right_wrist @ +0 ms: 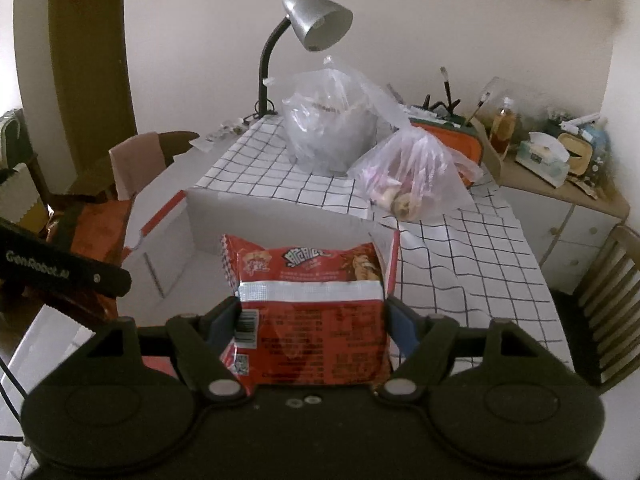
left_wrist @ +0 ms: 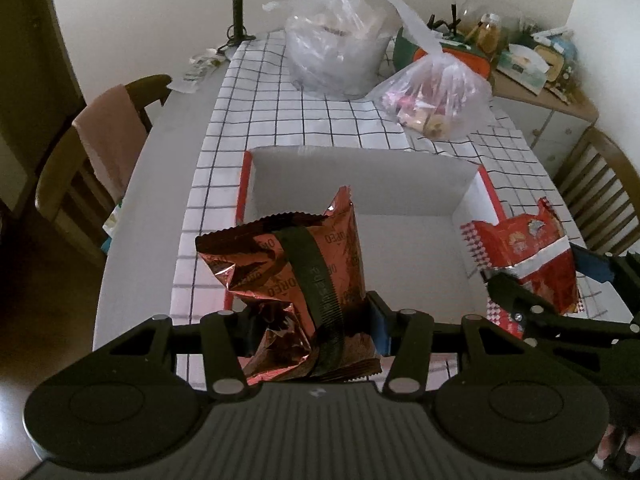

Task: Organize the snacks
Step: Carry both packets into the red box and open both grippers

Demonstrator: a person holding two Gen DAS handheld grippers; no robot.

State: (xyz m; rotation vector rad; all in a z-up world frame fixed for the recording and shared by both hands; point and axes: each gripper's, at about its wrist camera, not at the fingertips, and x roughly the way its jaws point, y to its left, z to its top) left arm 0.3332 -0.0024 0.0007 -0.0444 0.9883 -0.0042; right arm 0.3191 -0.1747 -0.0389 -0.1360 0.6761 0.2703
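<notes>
Clamped: Oreo pack (left_wrist: 296, 284) in left gripper (left_wrist: 308, 320), red snack bag (right_wrist: 308, 320) in right gripper (right_wrist: 312, 328), both poised over the open cardboard box (left_wrist: 360, 184), probably for dropping in.

Between the left fingers (left_wrist: 376, 320) sits a crinkled Oreo packet (left_wrist: 296, 280) of glossy, coppery foil, creased and mirror-bright. Between the right fingers (right_wrist: 400, 324) is a red snack packet (right_wrist: 308, 320) of shiny plastic film with a silvery band. Beyond both stands a matt, smooth cardboard box (left_wrist: 360, 184). Past it, a soft checked cloth (left_wrist: 304, 128) covers the surface, bearing thin, wrinkled clear plastic bags (right_wrist: 332, 136). The lamp shade (right_wrist: 316, 20) looks like brushed metal.
</notes>
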